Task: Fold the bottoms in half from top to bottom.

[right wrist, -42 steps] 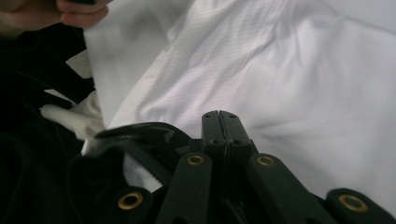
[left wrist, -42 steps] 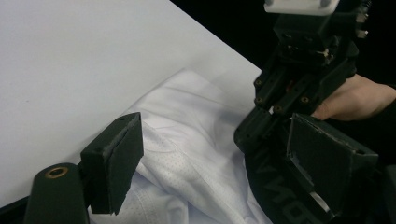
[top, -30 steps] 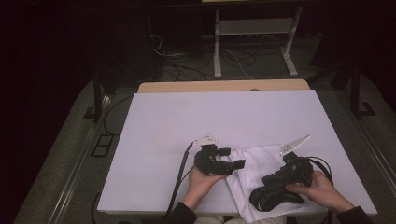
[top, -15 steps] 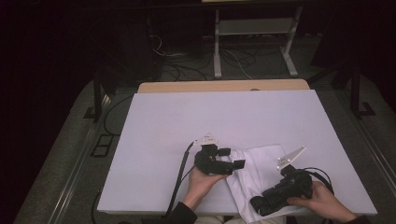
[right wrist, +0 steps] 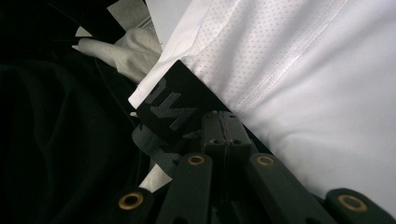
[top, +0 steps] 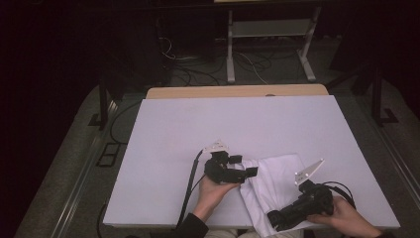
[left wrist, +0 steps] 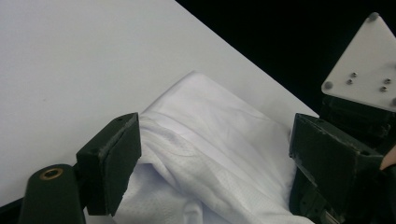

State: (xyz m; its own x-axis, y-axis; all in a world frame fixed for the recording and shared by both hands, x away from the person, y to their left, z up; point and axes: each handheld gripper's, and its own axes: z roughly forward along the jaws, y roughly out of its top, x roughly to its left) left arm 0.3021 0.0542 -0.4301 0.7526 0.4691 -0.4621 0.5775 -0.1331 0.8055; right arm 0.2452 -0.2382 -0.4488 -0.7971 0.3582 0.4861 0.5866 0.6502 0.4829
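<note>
1. Table [top: 198, 129]: white top, bare over its far half and left side.
2. Left gripper [top: 246, 166]: near the front edge, about mid-table, jaws wide apart. In the left gripper view the garment's left border lies between them, against the inner face of the left jaw; no pinch is visible.
3. White garment [top: 275, 183]: folded cloth lying flat towards the front right corner, with a black printed band [right wrist: 173, 105] at its near edge. Judged soft, light, limp and fairly slippery; it will sag and unfold if lifted by one point. Best taken at a hem or the thicker band, with both grippers.
4. Right gripper [top: 274, 219]: at the front edge, jaws shut tight. In the right gripper view they meet at the black band; whether they pinch it I cannot tell.
</note>
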